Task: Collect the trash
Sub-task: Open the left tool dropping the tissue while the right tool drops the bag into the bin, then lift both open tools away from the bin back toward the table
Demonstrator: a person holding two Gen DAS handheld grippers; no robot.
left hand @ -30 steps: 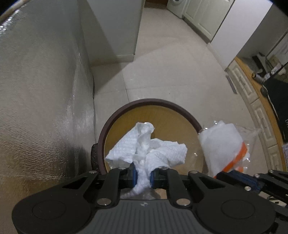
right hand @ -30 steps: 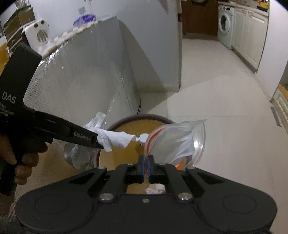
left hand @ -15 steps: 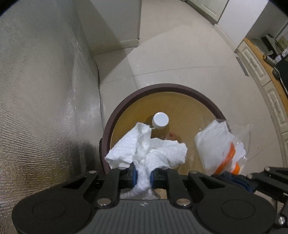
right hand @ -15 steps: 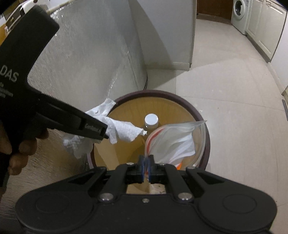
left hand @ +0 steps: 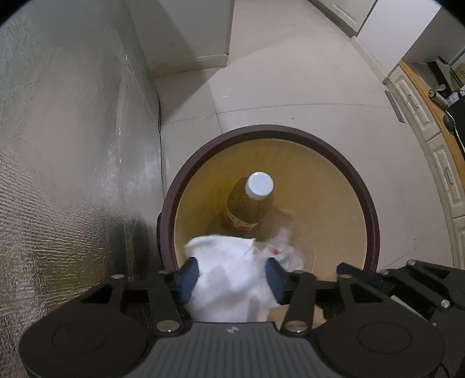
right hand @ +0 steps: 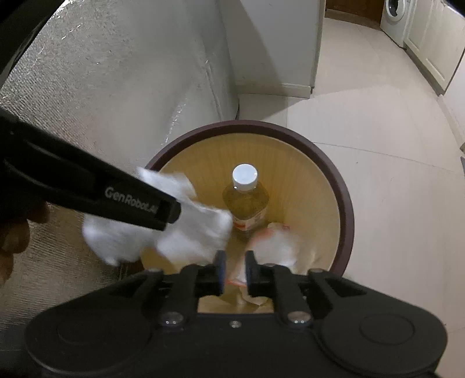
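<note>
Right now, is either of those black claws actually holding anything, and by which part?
Nothing is held. Both the left gripper and right gripper are open; the paper towel and plastic bag are dropping into the bin.

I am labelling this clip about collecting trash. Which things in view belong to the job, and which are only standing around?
Part of the job:
- paper towel, between the open left gripper jaws
- plastic bag, inside the bin below the open right gripper
- bottle in the bin
- trash bin

Only around:
- foil-covered surface
- washing machine
- cabinets
</note>
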